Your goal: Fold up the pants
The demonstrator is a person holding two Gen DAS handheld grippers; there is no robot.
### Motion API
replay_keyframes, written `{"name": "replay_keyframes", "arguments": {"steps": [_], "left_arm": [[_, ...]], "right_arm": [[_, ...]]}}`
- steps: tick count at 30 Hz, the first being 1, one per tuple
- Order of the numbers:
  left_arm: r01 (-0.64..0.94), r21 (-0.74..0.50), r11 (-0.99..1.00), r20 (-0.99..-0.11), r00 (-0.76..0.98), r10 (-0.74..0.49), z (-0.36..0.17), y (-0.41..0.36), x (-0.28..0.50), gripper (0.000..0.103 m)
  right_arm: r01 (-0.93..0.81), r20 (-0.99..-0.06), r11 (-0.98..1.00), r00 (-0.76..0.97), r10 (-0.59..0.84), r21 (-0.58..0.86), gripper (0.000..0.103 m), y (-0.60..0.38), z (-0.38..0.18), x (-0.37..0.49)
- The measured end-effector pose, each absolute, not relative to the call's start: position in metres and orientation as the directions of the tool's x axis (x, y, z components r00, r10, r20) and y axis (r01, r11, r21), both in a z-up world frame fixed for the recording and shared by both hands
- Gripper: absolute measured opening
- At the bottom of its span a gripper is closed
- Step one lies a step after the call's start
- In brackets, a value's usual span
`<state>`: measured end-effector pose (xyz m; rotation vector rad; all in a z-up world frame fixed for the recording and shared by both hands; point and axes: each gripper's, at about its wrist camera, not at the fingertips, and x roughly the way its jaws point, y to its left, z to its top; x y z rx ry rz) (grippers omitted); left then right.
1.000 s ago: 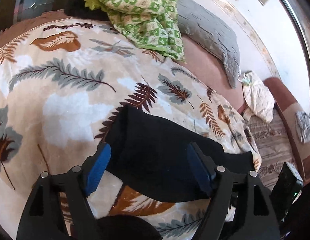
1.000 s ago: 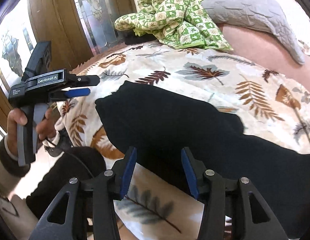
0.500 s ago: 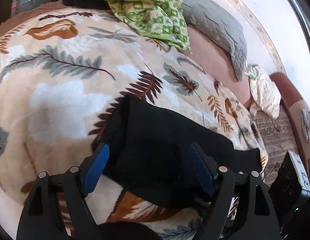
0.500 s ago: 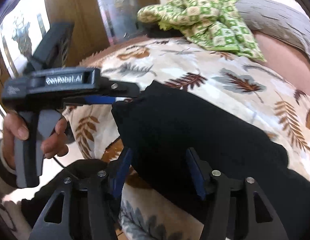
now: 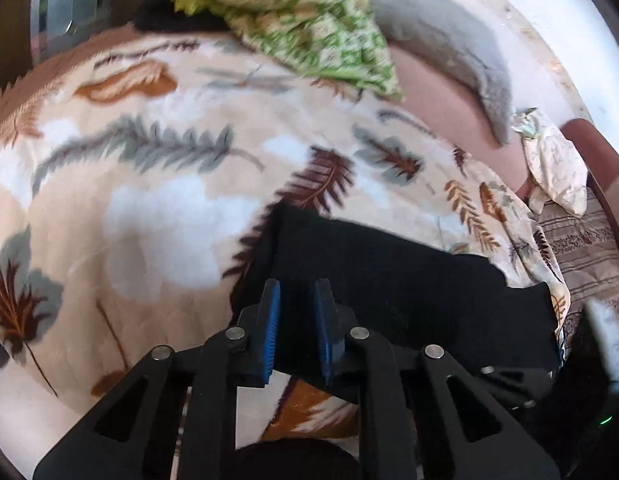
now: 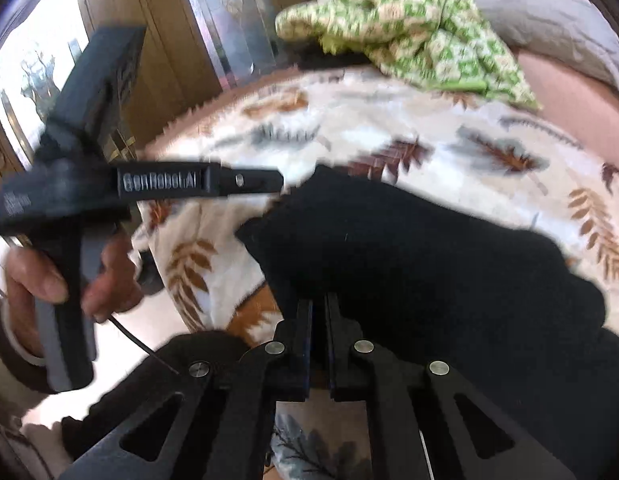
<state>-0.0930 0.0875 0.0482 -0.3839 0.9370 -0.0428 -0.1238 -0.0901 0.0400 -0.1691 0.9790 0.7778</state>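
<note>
Black pants (image 5: 393,280) lie on a leaf-print blanket (image 5: 149,200) on the bed, one end near me, the rest running to the right. My left gripper (image 5: 296,300) has its blue pads nearly together on the near left edge of the pants. My right gripper (image 6: 318,312) is shut on the near edge of the pants (image 6: 429,264). In the right wrist view the left gripper's tip (image 6: 279,182) sits at the pants' far left corner, held by a hand (image 6: 49,280).
A crumpled green checked cloth (image 5: 305,16) and a grey pillow (image 5: 449,48) lie at the back of the bed. A small patterned pillow (image 5: 553,164) and striped bedding (image 5: 581,248) are at the right. A wooden door with glass (image 6: 197,40) stands left.
Both grippers have gone from wide open to closed on the near edge of the pants. The left gripper has moved in to the pants' left corner.
</note>
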Motion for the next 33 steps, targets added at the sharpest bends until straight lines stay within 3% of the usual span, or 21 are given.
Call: {"name": "replay_keyframes", "arguments": {"steps": [4, 6, 9, 12, 17, 23, 28, 30, 33], "left_arm": [[-0.115, -0.352, 0.929, -0.745, 0.635, -0.204, 0.06, 0.079, -0.098, 0.036], [-0.082, -0.35, 0.933, -0.712, 0.671, -0.208, 0.072, 0.068, -0.101, 0.048], [-0.026, -0.331, 0.943, -0.69, 0.688, -0.224, 0.083, 0.048, -0.099, 0.051], [0.018, -0.301, 0.953, -0.684, 0.692, -0.229, 0.085, 0.029, -0.099, 0.059], [0.048, -0.282, 0.958, -0.729, 0.639, -0.246, 0.065, 0.01, -0.091, 0.06], [0.01, -0.26, 0.965, -0.782, 0.585, -0.217, 0.041, 0.008, -0.084, 0.06], [0.005, -0.268, 0.963, -0.789, 0.573, -0.223, 0.037, 0.012, -0.083, 0.06], [0.005, -0.268, 0.963, -0.791, 0.569, -0.224, 0.037, 0.013, -0.083, 0.06], [0.0, -0.282, 0.96, -0.784, 0.576, -0.23, 0.039, 0.016, -0.087, 0.06]], "right_arm": [[-0.598, -0.772, 0.739, 0.294, 0.563, 0.311, 0.013, -0.109, 0.037, -0.119], [-0.57, -0.755, 0.751, 0.315, 0.576, 0.335, 0.04, -0.127, 0.051, -0.122], [-0.493, -0.7, 0.809, 0.453, 0.553, 0.32, 0.057, -0.182, 0.08, -0.128], [-0.335, -0.723, 0.897, 0.537, 0.434, 0.29, 0.058, -0.252, 0.086, -0.13], [0.045, -0.764, 0.948, 0.605, 0.224, 0.314, 0.058, -0.391, 0.069, -0.138], [0.299, -0.782, 0.886, 0.615, 0.106, 0.355, 0.06, -0.475, 0.039, -0.142], [0.342, -0.738, 0.839, 0.668, 0.1, 0.423, 0.056, -0.488, 0.026, -0.129], [0.34, -0.742, 0.844, 0.663, 0.098, 0.415, 0.005, -0.486, 0.024, -0.117], [0.313, -0.705, 0.848, 0.702, 0.097, 0.428, 0.004, -0.483, 0.04, -0.128]]}}
